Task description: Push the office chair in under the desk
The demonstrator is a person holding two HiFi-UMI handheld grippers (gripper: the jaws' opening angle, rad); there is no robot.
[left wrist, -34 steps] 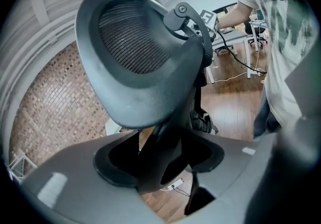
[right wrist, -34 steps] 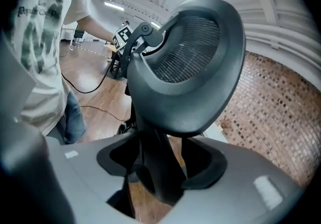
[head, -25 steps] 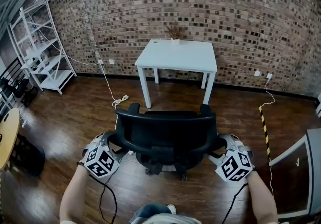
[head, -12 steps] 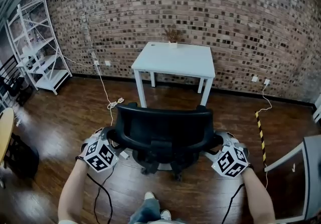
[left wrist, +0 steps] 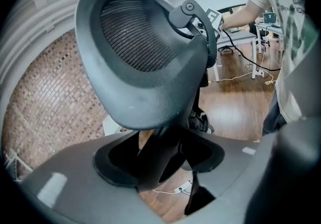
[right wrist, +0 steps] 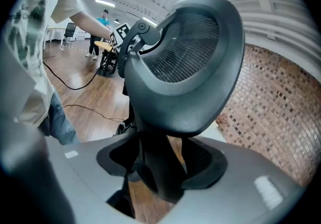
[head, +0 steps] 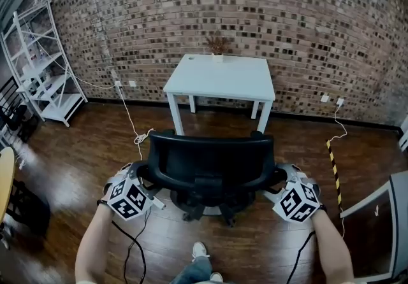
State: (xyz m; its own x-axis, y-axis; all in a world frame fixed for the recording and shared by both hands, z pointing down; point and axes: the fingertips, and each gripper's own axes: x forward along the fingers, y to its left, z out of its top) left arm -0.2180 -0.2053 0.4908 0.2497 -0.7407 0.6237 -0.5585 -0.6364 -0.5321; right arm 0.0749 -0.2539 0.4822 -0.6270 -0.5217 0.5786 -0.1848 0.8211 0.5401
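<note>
Left fingers (left wrist: pixel 75 180), right fingers (right wrist: pixel 256 173) clamp office chair (head: pixel 210 158) backrest edges; forearms (head: pixel 94 248) outstretched.

Head view steeply down from behind, gripper views close, sharing office chair (head: pixel 210 162)

The dark wooden floor (head: pixel 70 149) carries everything. The chair (head: pixel 210 165) stands on it on a wheeled base, in front of the white counter (head: pixel 223 79) and apart from it. The counter stands on four legs by the brick wall (head: pixel 319 21), with a small potted plant (head: pixel 218 46) at its back edge. A white shelf (head: pixel 58 104) stands on the floor at the left. A white cable (head: pixel 141 137) lies coiled left of the counter's legs, and a yellow-black strip (head: pixel 333 165) lies at the right. A shoe (head: pixel 200 250) rests behind the chair.
</note>
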